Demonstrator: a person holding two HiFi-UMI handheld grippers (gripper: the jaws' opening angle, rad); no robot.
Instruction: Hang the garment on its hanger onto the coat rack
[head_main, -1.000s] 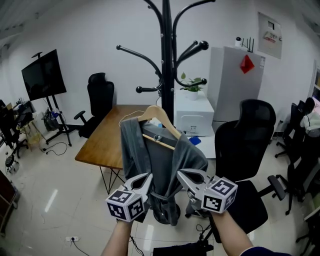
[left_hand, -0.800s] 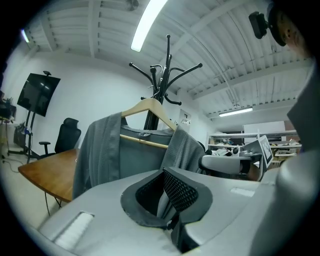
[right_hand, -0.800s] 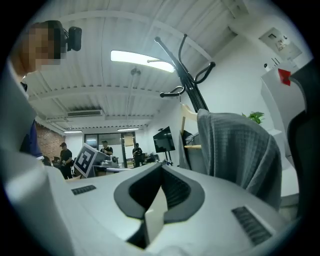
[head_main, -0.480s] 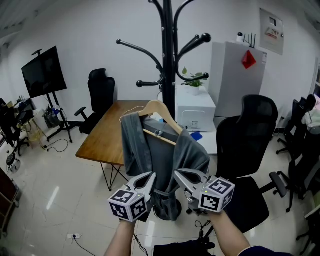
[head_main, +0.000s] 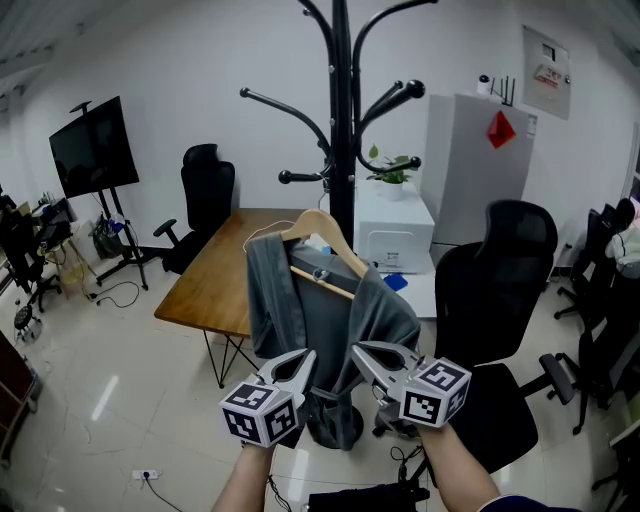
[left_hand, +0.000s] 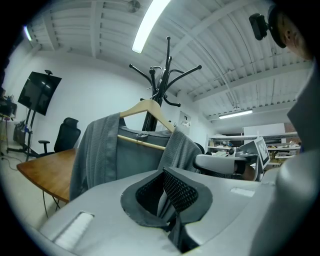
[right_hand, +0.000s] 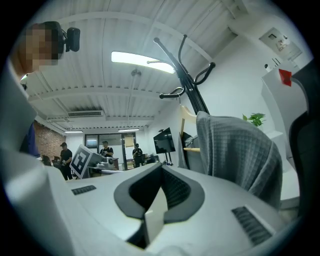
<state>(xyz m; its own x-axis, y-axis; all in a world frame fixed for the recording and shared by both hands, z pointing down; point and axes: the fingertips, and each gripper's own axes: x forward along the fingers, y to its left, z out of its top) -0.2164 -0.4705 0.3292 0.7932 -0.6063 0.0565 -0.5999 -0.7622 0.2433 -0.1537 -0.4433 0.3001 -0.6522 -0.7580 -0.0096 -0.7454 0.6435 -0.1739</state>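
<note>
- We stand in an office with a pale tiled floor (head_main: 100, 400). A wooden table (head_main: 210, 285) is behind the garment, a screen on a stand (head_main: 93, 147) is at the left, and black chairs (head_main: 495, 285) and a white cabinet (head_main: 395, 235) are at the right.
- The grey garment (head_main: 320, 315) on its wooden hanger (head_main: 318, 216) is in front of the black coat rack (head_main: 343, 150), below its pegs and not hung on any.
- The left gripper (head_main: 303, 357) is clamped on a fold of the garment.
- The right gripper (head_main: 359, 350) has its jaws pressed together at the garment's edge. We cannot name the pale sliver in their mouth.
- The rack's top is cut off by the frame and its base is hidden behind the cloth. The hanger's hook is hard to make out.
- Compared with a second ago, the garment and both grippers sit much the same. The rack stands slightly further right in the head view.
</note>
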